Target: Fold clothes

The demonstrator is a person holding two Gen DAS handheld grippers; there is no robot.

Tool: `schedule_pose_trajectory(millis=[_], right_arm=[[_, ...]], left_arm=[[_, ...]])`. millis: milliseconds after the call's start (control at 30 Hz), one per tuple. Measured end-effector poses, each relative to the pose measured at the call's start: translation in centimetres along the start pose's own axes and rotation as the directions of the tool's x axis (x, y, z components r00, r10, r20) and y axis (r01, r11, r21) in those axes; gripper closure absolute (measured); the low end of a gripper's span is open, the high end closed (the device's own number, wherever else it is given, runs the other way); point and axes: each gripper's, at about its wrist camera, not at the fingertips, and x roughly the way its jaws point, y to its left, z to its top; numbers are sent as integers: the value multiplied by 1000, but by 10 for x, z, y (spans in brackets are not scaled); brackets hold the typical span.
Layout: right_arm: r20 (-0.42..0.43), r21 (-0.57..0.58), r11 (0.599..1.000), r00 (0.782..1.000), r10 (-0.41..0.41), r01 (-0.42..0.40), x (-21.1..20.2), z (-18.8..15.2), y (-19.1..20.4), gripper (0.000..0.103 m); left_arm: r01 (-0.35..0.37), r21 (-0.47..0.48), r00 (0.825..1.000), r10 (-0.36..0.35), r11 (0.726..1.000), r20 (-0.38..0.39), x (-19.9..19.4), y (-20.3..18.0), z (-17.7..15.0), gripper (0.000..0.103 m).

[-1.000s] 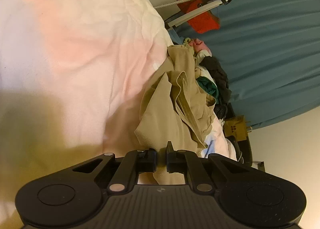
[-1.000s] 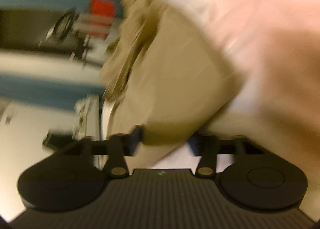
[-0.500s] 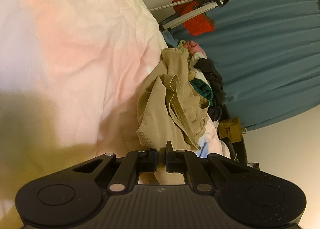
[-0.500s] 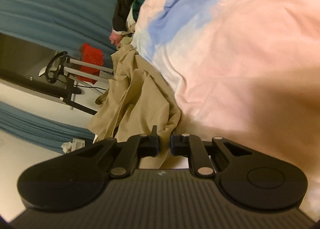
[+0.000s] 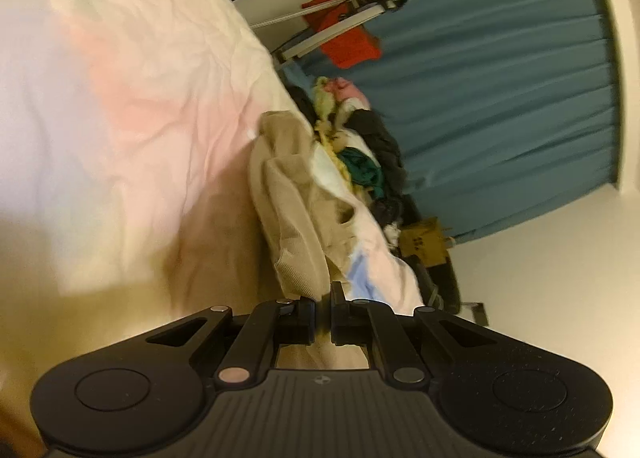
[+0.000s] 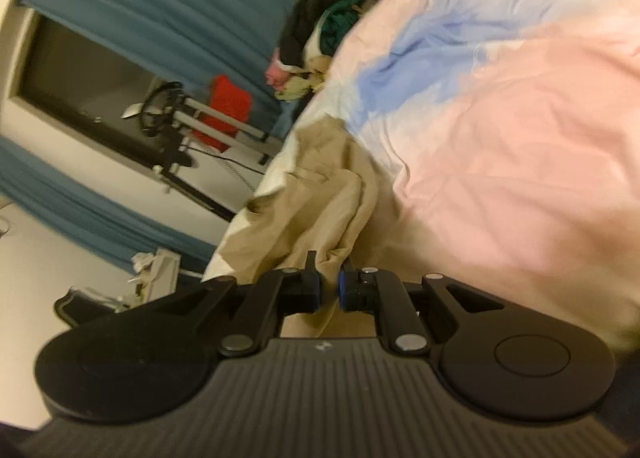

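My left fingers (image 5: 323, 318) pinch the beige garment (image 5: 292, 218) at its edge. My right fingers (image 6: 329, 290) clamp its other edge (image 6: 316, 214), the cloth trailing onto the bed (image 6: 520, 138).

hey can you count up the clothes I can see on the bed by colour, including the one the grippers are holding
Tan: 1, the tan garment, pinched by both the left gripper and the right gripper.
Black: 1, a black garment in the pile.
Dark green: 1, the green garment.
Pink: 1, the pink garment.
Pale yellow-green: 1, the yellowish garment.
Total: 5 told apart; the pile may hide more.
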Motion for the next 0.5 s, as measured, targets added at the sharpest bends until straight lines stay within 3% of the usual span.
schedule_pose_trajectory(millis=[167,267,367,500], right_arm=[[36,-38,997,997,62,-60,-79,-22,1,91],[68,-77,996,996,55,-50,-116,-36,2,91],[79,-101,994,996,40,-32,-128,-35,2,91],[77,-108,994,996,43,-34,-104,-15,12,91]], left_arm=[[47,4,999,-47,999,8,-58,-8,-38,97],[52,17,999,-52,998,5,-86,-16,-61,96],[35,56,999,-34,998,-8,-92,-25,-69,96],[13,73,1000,-13,997,-9,-70,-38,-50,96]])
